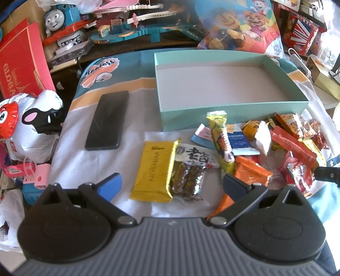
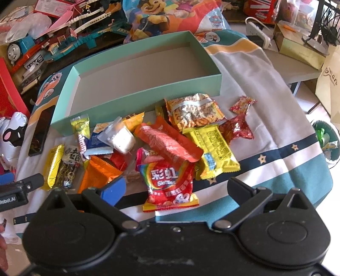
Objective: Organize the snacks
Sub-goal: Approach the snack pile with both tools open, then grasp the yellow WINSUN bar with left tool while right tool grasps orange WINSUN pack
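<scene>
An empty mint-green box (image 1: 212,109) (image 2: 148,85) stands on the cloth-covered table. In front of it lies a pile of snack packets. In the left wrist view a yellow WINSUN packet (image 1: 154,172) and a clear packet of dark snacks (image 1: 189,176) lie between the fingers of my open, empty left gripper (image 1: 172,182). In the right wrist view a red Skittles bag (image 2: 170,186) lies between the fingers of my open, empty right gripper (image 2: 176,186). Beyond it lie an orange-red packet (image 2: 167,142), a yellow packet (image 2: 212,148) and an orange packet (image 2: 97,174).
A black phone (image 1: 107,121) lies left of the box. Toys, a Thomas train (image 1: 56,17), a cartoon cushion (image 1: 238,23) and balloons (image 1: 31,123) crowd the back and left. The table's right edge drops off past the cloth (image 2: 308,161). The left gripper's tip (image 2: 31,180) shows at the right wrist view's left.
</scene>
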{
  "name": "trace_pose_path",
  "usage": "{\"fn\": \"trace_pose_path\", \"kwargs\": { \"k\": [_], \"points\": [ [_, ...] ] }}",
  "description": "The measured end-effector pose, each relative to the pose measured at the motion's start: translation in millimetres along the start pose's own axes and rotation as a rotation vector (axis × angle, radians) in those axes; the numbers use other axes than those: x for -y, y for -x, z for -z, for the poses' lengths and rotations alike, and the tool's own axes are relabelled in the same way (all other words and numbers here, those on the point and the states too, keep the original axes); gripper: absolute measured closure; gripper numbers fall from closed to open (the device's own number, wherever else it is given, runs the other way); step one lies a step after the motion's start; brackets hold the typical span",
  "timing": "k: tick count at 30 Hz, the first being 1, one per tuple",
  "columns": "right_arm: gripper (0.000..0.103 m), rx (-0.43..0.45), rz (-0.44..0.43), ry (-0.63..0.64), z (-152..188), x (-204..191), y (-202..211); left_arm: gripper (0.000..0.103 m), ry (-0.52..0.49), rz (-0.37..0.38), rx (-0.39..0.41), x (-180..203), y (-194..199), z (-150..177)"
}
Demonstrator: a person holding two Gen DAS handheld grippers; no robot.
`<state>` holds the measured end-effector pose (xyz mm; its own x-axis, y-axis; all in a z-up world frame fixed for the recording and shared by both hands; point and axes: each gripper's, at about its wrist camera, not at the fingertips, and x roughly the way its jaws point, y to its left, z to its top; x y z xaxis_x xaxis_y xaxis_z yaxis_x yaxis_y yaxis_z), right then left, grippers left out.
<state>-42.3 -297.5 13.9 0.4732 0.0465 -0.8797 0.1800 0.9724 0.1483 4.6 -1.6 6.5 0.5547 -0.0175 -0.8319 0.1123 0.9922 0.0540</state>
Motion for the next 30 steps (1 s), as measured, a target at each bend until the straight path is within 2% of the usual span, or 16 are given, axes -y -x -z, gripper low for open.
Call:
{"fn": "trace_pose_path", "kwargs": {
  "k": [6,10,13,14,16,18,19,20,21,22,30],
  "points": [
    [0.000,-0.059,-0.071,0.036,3.4,-21.3,-11.3,0.000,0.015,-0.040,-0.025,-23.2,-21.2,-0.4],
    [0.001,-0.117,-0.180,0.028,1.8,-41.1,-21.0,0.000,0.015,0.008,-0.055,-32.9,-42.0,-5.2],
    [0.022,-0.136,-0.216,0.048,0.3,-57.9,-25.9,0.000,0.000,0.017,-0.069,-36.3,-58.3,-9.1],
    [0.032,-0.139,-0.226,0.058,0.2,-62.5,-26.6,0.000,0.006,0.012,-0.072,-39.5,-64.3,-10.7],
    [0.044,-0.160,-0.236,0.065,0.1,-72.5,-30.8,0.000,0.014,0.014,-0.075,-46.8,-76.0,-13.9],
    [0.044,-0.196,-0.237,0.054,-0.3,-81.1,-37.8,0.002,0.015,0.017,-0.088,-52.4,-85.9,-14.7],
    [0.044,-0.216,-0.236,0.049,-0.9,-87.4,-41.7,0.004,0.018,0.032,-0.094,-54.8,-90.0,-14.3],
    [0.044,-0.231,-0.233,0.046,-1.3,-93.3,-45.3,0.017,0.023,0.050,-0.099,-57.0,-93.3,-13.3],
    [0.044,-0.243,-0.228,0.041,0.7,-97.1,-47.9,0.042,0.030,0.072,-0.106,-59.1,-96.1,-11.6],
    [0.043,-0.254,-0.219,0.034,0.5,-102.3,-53.5,0.052,0.037,0.089,-0.116,-60.7,-98.4,-9.8],
    [0.035,-0.264,-0.115,0.010,-3.4,-141.9,-85.7,0.049,0.054,0.146,-0.107,-69.4,-89.9,8.6]
  ]
}}
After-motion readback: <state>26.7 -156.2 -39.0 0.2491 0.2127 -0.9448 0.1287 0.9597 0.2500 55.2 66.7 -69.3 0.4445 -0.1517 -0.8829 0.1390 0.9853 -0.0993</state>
